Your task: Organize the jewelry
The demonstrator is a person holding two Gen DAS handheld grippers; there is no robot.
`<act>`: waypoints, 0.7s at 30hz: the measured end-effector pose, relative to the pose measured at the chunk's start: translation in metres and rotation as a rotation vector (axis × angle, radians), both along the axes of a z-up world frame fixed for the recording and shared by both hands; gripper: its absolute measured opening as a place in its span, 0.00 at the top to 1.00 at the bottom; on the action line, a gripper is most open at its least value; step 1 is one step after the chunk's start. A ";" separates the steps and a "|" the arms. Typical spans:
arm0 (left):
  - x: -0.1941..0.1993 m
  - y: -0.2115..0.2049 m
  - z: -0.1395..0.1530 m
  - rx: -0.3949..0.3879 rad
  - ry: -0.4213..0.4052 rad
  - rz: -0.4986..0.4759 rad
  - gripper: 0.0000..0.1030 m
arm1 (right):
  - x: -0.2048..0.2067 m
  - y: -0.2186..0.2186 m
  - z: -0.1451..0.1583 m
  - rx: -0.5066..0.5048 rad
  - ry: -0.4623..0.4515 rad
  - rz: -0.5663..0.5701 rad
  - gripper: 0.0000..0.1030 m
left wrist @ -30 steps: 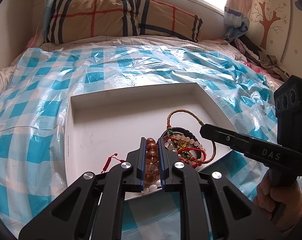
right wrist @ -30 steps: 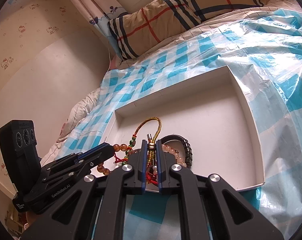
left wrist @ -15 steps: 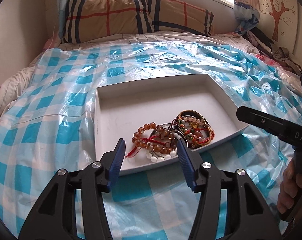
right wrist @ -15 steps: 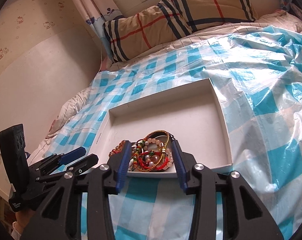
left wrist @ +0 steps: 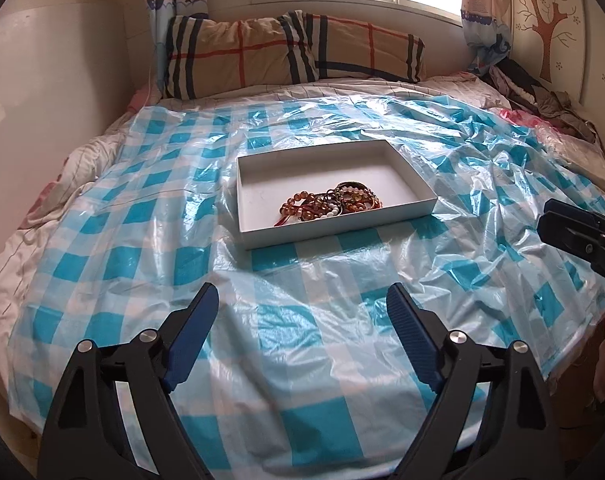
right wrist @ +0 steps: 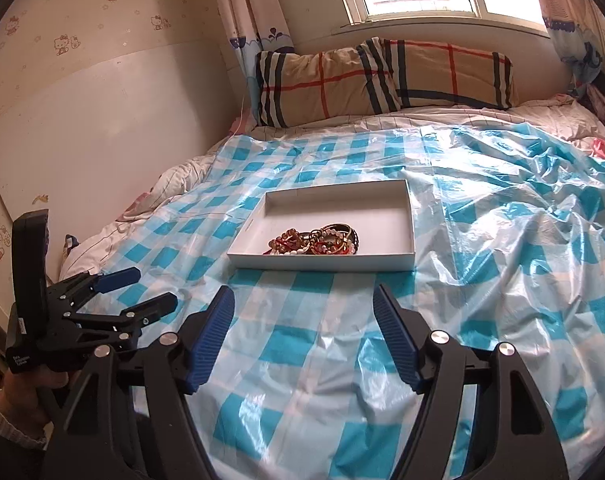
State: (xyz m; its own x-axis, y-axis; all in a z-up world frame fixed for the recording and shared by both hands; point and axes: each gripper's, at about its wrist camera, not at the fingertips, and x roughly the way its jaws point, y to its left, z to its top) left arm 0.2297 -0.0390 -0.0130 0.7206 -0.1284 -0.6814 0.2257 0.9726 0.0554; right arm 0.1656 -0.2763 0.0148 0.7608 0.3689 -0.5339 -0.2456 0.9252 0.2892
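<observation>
A shallow white box (left wrist: 258,236) (right wrist: 408,216) lies on the blue-checked plastic sheet in the middle of the bed. A tangle of beaded bracelets (left wrist: 328,205) (right wrist: 314,242), amber, white, red and dark, rests in its near half. My left gripper (left wrist: 302,300) hangs well back from the box over the sheet, its jaws opening wide with nothing between them. My right gripper (right wrist: 304,296) is likewise pulled back on the near side, its jaws opening and empty. Each gripper shows at the edge of the other's view: the left gripper (right wrist: 142,290) and the right gripper's fingers (left wrist: 570,228).
Two plaid pillows (left wrist: 294,52) lie at the head of the bed under the window. A white wall panel (right wrist: 102,128) runs along the left side. Crumpled clothes (left wrist: 542,96) pile at the far right. The plastic sheet (left wrist: 342,340) is wrinkled on the right.
Both grippers let go of the bracelets in the box, opened wide and drew back and up; the box now looks small and far.
</observation>
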 end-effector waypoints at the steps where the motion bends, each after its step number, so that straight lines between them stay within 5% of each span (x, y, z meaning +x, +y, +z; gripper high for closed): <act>1: -0.010 0.003 0.004 0.003 -0.011 0.006 0.18 | -0.012 -0.001 0.003 -0.013 -0.010 -0.006 0.29; 6: -0.055 0.014 0.023 0.003 -0.051 0.019 0.15 | -0.059 -0.004 0.006 -0.073 -0.025 -0.015 0.27; 21: -0.142 0.041 0.040 -0.014 -0.068 0.018 0.11 | -0.161 -0.033 -0.004 -0.038 0.002 -0.151 0.23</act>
